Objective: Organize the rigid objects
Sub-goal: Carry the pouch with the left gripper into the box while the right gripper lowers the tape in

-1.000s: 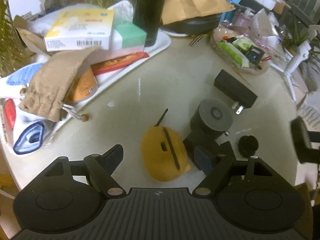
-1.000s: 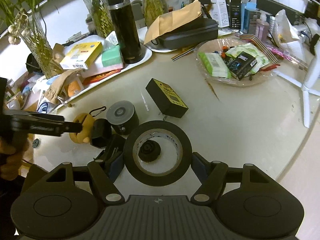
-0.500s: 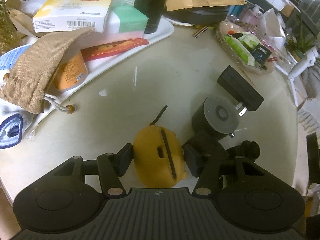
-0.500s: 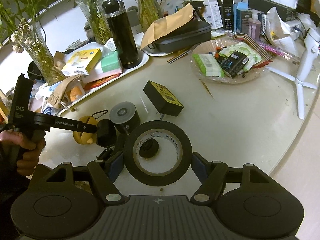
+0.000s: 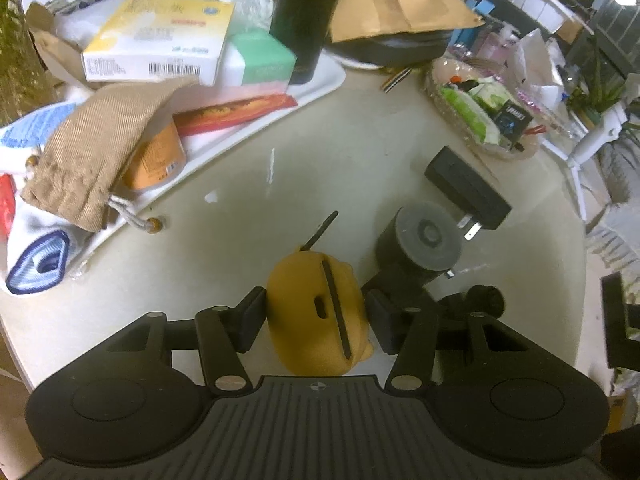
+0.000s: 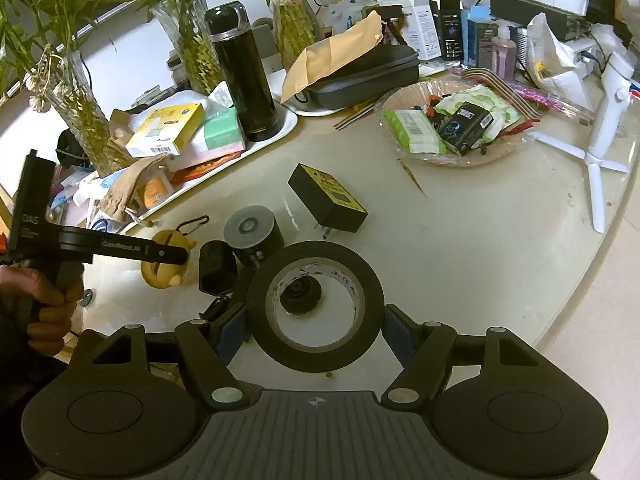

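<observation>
Left camera: my left tongs (image 5: 314, 314) have just squeezed in and now pinch the round yellow rubber case (image 5: 318, 312) on the pale table (image 5: 340, 160).

Right camera: my right tongs (image 6: 316, 328) grip the big black tape ring (image 6: 316, 306), held wide, just beside the small black knob (image 6: 300, 292).

A lived-in home. The round tabletop (image 6: 460, 216) is crowded with glass vases of green stems (image 6: 192, 40), a black thermos (image 6: 244, 72), tissue boxes (image 6: 222, 136). A dish of snack packets (image 6: 452, 124) sits nearby

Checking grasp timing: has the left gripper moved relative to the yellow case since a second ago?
Yes. The left gripper advanced to straddle the yellow case, jaws closing onto it.
</observation>
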Demonstrator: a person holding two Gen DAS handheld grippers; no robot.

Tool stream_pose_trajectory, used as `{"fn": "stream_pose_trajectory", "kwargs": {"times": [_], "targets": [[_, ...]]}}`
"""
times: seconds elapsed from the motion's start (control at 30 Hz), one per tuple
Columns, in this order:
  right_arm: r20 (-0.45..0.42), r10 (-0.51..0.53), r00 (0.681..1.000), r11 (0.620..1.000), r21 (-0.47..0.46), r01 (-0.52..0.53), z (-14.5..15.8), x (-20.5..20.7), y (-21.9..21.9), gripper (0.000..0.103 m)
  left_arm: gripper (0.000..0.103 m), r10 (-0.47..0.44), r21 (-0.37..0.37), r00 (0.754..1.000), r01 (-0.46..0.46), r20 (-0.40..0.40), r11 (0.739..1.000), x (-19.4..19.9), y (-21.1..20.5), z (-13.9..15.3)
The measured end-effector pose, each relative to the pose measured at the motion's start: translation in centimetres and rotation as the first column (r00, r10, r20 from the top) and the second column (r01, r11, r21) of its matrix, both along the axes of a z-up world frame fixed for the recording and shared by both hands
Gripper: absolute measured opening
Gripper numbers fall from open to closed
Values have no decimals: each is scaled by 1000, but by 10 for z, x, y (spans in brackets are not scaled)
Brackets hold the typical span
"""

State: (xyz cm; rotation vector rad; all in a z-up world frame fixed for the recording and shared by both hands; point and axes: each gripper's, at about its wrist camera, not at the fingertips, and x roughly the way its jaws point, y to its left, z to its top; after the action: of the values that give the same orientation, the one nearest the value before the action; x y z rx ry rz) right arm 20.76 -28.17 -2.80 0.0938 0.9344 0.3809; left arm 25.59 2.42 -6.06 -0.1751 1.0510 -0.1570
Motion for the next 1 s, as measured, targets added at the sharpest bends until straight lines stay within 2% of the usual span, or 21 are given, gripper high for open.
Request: {"fn": "stream_pose_trajectory", "kwargs": {"times": [0.27,0.6,1.0], "targets": [[17,1,1000,1000,10,-1,10,-7,2,74,53,-16,-6,996,17,88,1000,-19,-2,33],[43,25,999,1000,7,-25,28,-27,11,74,53,-35,-17,987,38,159,999,-59,-3,71],[48,59,997,998,8,-60,35,-61,22,74,54,-95,-22,980,100,175,995,-114,-11,84]]}}
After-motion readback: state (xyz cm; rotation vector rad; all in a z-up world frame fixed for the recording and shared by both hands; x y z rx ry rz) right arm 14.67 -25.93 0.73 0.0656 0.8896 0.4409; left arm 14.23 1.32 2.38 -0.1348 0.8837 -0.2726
